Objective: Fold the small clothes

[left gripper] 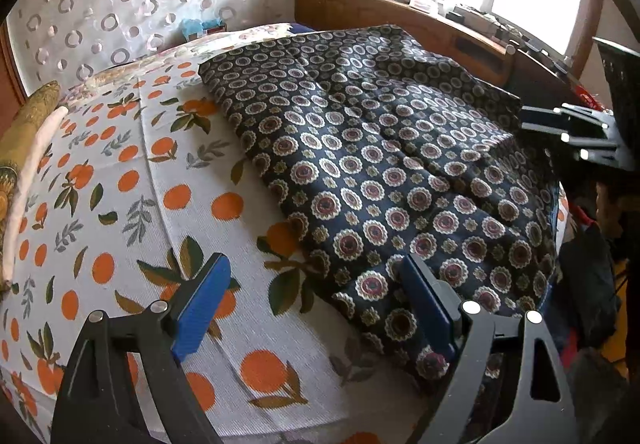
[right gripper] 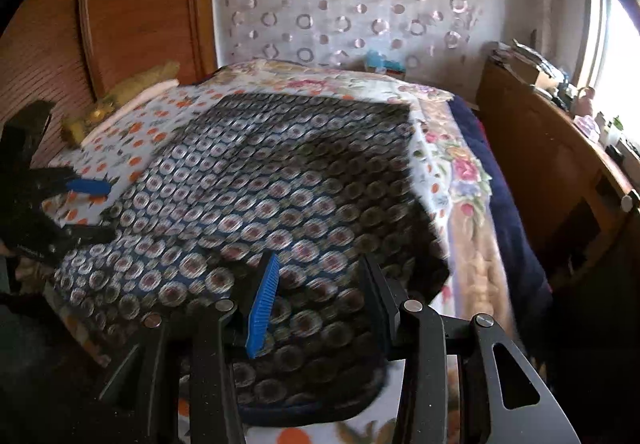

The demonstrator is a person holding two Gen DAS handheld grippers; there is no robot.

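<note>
Left gripper point(left gripper: 316, 300) angled downward, blue-padded jaws spread wide with nothing pinched between them, right gripper point(right gripper: 316, 298) likewise tilted downward, jaws parted about halfway, pads point(right gripper: 262, 306) seen blurred

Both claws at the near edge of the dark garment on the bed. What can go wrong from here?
1. The left claw is open and straddles the edge of the dark patterned garment and the orange-print sheet; closing could pinch the sheet too.
2. The garment already lies in layers, so the right claw, low over its near edge, may catch only the top layer.
3. The near edge hangs by the bed side; a pull could drag it off.
</note>
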